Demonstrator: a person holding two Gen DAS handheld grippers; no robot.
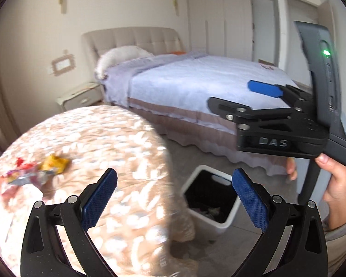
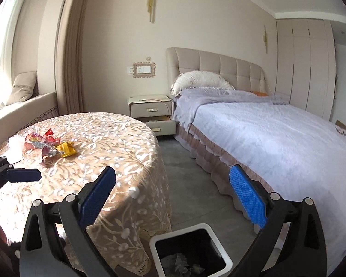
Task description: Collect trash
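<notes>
1. Wrappers (image 2: 49, 144) lie in a loose heap on the round table (image 2: 117, 138), toward its far left side.
2. Bin (image 2: 189, 251) stands on the floor beside the table; crumpled scraps already inside.
3. Right gripper (image 2: 173, 198) above the bin, jaws wide, empty. Left gripper (image 1: 174, 198) likewise spread, empty.
4. Judged: between drops. Next: reach to the heap, close on one wrapper.

I see a lacy embroidered cloth (image 2: 117, 138) draped over the table, with crinkled glossy foil and plastic wrappers (image 2: 50, 145) near its left edge. My right gripper (image 2: 173, 198) has matt black plastic arms and knurled blue rubbery pads (image 2: 246, 198). The bin (image 2: 221, 254) is smooth white plastic.
</notes>
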